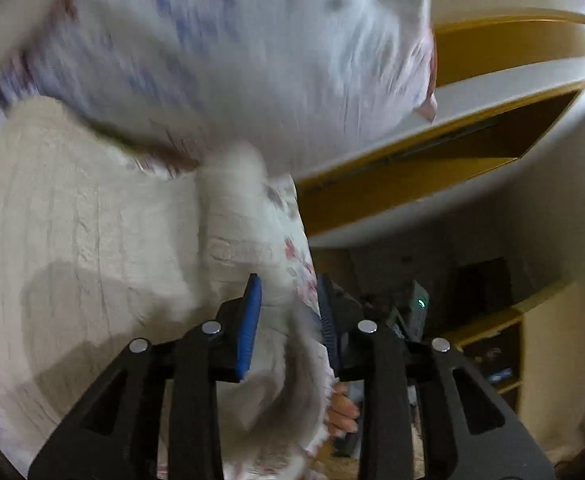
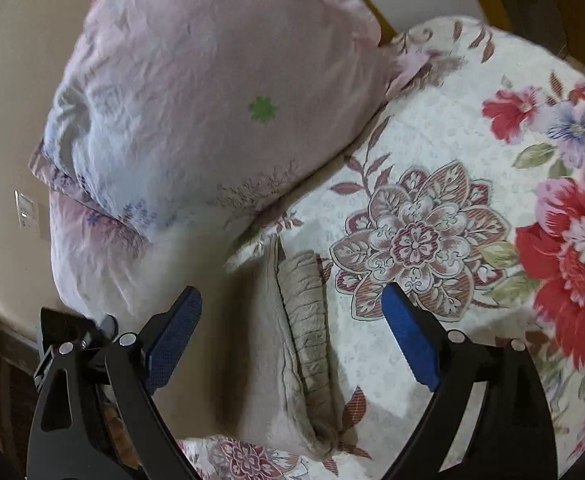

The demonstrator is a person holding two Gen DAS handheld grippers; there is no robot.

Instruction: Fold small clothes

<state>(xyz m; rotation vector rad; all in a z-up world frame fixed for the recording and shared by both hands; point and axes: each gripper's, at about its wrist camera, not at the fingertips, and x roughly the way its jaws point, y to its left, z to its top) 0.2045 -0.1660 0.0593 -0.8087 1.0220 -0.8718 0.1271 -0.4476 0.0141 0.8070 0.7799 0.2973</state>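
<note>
A small beige garment with a gathered waistband (image 2: 306, 320) lies on the floral bedspread (image 2: 452, 152). My right gripper (image 2: 288, 312) is open, its blue pads on either side of the waistband and above it. In the left wrist view my left gripper (image 1: 288, 312) has its blue pads closed on a fold of white floral cloth (image 1: 288, 272), which drapes between the fingers and hangs below. The view is blurred by motion. I cannot tell whether that cloth is the garment or the bedding.
A pale pink pillow (image 2: 196, 100) lies at the head of the bed, with a second pillow (image 2: 92, 248) under it. The pillow (image 1: 232, 48) also shows in the left wrist view. A wooden headboard (image 1: 492, 52) and dark shelves (image 1: 492, 344) stand to the right.
</note>
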